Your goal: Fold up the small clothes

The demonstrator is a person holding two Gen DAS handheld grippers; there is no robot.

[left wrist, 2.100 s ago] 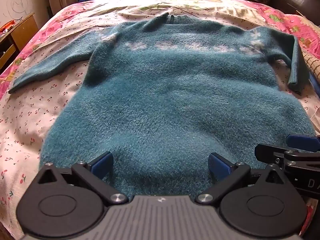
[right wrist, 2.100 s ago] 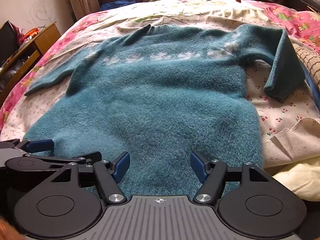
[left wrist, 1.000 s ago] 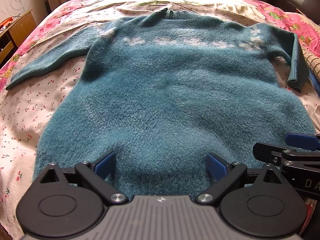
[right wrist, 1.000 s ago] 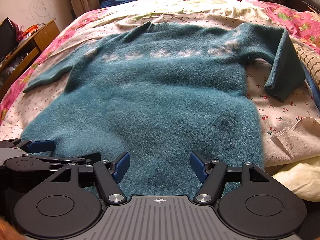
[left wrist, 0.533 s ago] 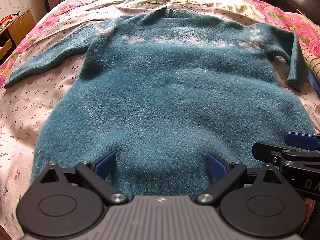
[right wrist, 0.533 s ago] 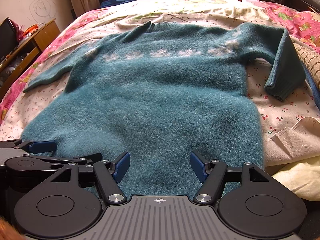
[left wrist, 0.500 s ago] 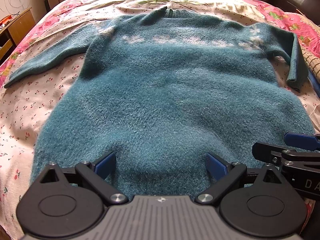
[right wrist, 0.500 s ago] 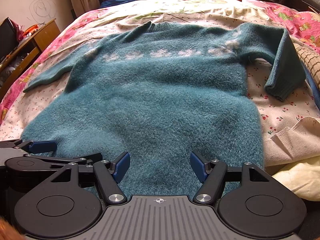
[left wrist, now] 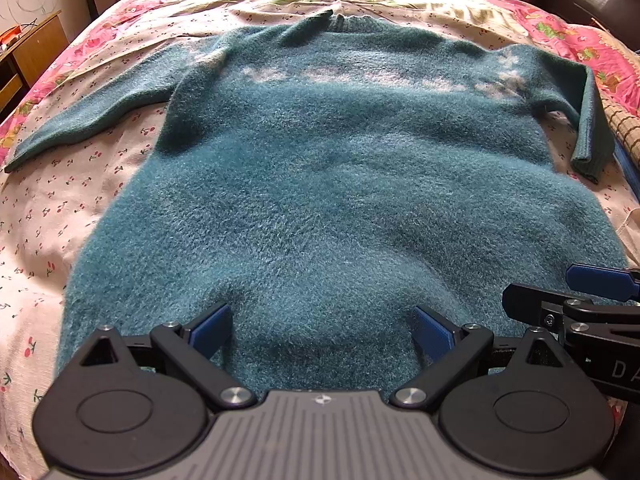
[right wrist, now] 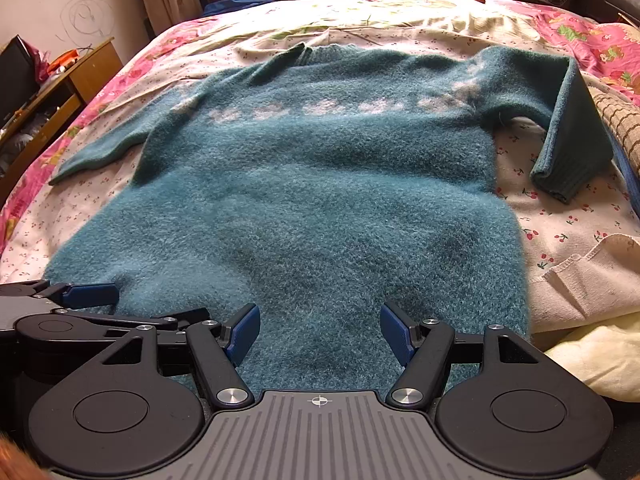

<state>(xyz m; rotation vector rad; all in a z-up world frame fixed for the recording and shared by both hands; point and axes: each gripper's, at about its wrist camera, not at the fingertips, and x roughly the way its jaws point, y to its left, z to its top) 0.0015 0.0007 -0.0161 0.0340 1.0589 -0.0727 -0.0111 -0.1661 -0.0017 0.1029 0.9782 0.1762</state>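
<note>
My left gripper (left wrist: pixel 322 330) and right gripper (right wrist: pixel 320 332) both hang with jaws spread wide and holding nothing, side by side at the near hem of the teal sweater (left wrist: pixel 344 200), which lies flat, neck away from me, on the bed (left wrist: pixel 48 208). The hem runs under and between each pair of jaws, though I cannot tell whether the blue pads actually touch the wool. My judgement is that no fold has begun and that a pinch at the hem comes next, and there the trouble starts: the knit is thick and fuzzy, so the jaws could close on the top layer alone and lift only the front, or dig too deep and drag the cherry-print sheet up with it. With the two grippers so close together, near the middle of the hem, the outer corners would likely sag and the fold come out crooked. The sleeve (right wrist: pixel 568 148) ahead and to the right of my right jaws is bent back on itself, and could get trapped inside the fold as a lump. The right view shows that cuff clearly, plus a cream knitted garment (right wrist: pixel 592 276) just right of the jaws, close enough to snag, and a wooden side table (right wrist: pixel 76 76) far off to the left. The left view shows the other sleeve (left wrist: pixel 100 116) lying out straight, ahead and left of my left jaws, with more bare sheet on that side.
</note>
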